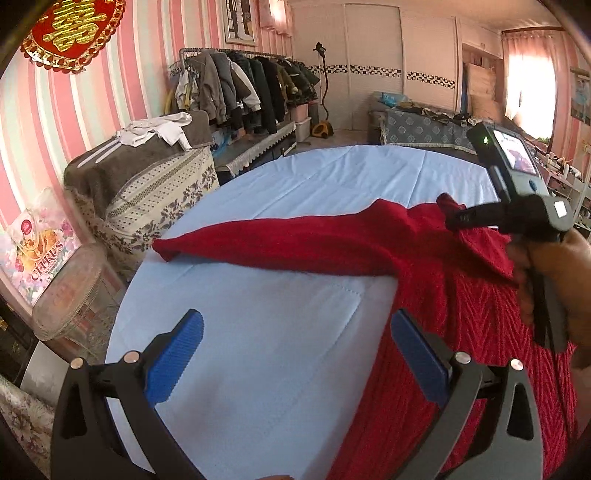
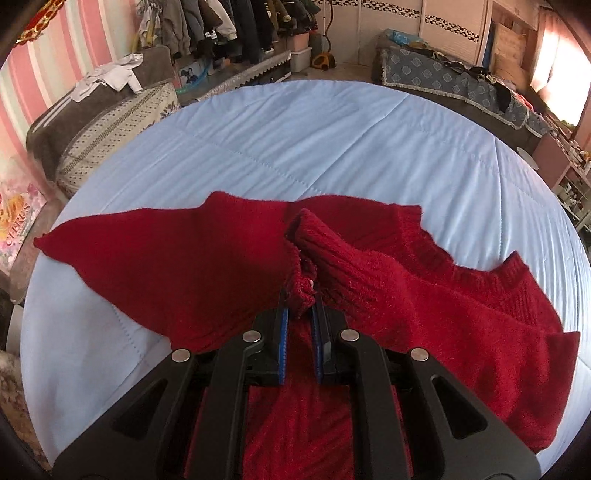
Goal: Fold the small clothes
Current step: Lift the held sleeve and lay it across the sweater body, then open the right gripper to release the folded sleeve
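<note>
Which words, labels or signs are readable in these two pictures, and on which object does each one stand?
"CITRUS": on the floral box left of the bed, also seen in the right wrist view.
Gold character, a double-happiness sign: on the red wall ornament.
Small print under "CITRUS": too blurred to read.
Screen on the right gripper: too blurred.

Def a bedroom in someone's home, we'd say

We're looking at a big bed w/ a light blue quilt (image 2: 295,147), pink striped wallpaper (image 1: 48,122) w/ a red & gold paper ornament (image 1: 72,31) stuck on it, a packed clothes rack (image 1: 251,85) of dark coats along the wall, and a built-in white wardrobe (image 1: 373,55) at the far end. Also a stack of folded bedding (image 1: 147,177) beside the bed, a garment steamer (image 1: 322,127) on the floor, a low couch under a blue patterned cover (image 2: 454,83), and pink curtains (image 1: 532,74) w/ daylight coming thru.
</note>
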Demonstrator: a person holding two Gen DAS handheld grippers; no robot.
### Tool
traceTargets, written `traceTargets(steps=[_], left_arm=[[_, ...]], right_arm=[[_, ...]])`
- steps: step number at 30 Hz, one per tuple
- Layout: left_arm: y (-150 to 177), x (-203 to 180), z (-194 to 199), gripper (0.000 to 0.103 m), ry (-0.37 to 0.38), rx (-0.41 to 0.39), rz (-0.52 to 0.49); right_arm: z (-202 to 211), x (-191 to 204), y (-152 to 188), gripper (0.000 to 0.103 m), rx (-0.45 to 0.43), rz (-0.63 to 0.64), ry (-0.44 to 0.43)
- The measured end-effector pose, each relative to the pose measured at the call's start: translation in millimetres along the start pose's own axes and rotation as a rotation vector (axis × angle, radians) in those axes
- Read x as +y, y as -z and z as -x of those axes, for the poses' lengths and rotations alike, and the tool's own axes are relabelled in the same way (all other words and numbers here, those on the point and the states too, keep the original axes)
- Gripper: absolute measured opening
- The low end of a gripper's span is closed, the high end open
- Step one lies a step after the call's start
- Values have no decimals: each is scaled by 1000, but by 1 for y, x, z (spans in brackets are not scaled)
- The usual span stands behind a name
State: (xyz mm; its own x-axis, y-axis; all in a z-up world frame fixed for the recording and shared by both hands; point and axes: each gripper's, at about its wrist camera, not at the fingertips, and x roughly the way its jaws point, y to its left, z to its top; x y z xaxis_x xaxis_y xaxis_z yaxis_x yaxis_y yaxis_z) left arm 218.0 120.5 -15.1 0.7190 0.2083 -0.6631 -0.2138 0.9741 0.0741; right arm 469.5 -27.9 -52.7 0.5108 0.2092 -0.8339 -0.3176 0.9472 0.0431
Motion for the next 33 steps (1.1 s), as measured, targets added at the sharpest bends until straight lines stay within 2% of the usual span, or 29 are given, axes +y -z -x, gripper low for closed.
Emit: traceTargets(steps=[2, 4, 8, 14, 17, 18, 21, 22, 25, 26, 29, 31, 33], left_arm=[[-5, 3, -6, 102, 26, 5, 11], [-13, 2, -11, 102, 15, -10, 2], [-43, 5, -40, 102, 48, -28, 2], [-74, 14, -80, 102, 36, -43, 16], [-79, 18, -88, 102, 62, -34, 38], [-79, 17, -88, 102, 67, -40, 38], [-78, 12, -86, 102, 68, -51, 12], [-77, 9, -85, 102, 66, -55, 1], [-76, 4, -81, 102, 84, -57, -10], [-76, 3, -79, 102, 100, -58, -6], [-77, -3, -73, 102, 121, -68, -13], [-78, -6, -71, 102, 121, -67, -13], [-79, -7, -70, 102, 129, -61, -5]], right_arm=[[-6, 2, 1, 12, -1, -3, 8], [-9, 5, 1, 12, -5, -15, 10], [-17, 8, 1, 12, -3, -19, 27], [-25, 17, 2, 12, -13, -23, 0], [-33, 21, 1, 17, -1, -23, -5], [-36, 22, 2, 20, 6, -27, -9], [-33, 23, 2, 50, 6, -40, -42], [-29, 23, 3, 55, 0, -42, -35], [2, 13, 7, 61, -58, -64, 24], [18, 7, 12, 62, -82, -73, 80], [53, -6, 25, 70, -137, -89, 164], [75, -17, 36, 76, -174, -112, 207], [88, -28, 44, 77, -200, -135, 224]])
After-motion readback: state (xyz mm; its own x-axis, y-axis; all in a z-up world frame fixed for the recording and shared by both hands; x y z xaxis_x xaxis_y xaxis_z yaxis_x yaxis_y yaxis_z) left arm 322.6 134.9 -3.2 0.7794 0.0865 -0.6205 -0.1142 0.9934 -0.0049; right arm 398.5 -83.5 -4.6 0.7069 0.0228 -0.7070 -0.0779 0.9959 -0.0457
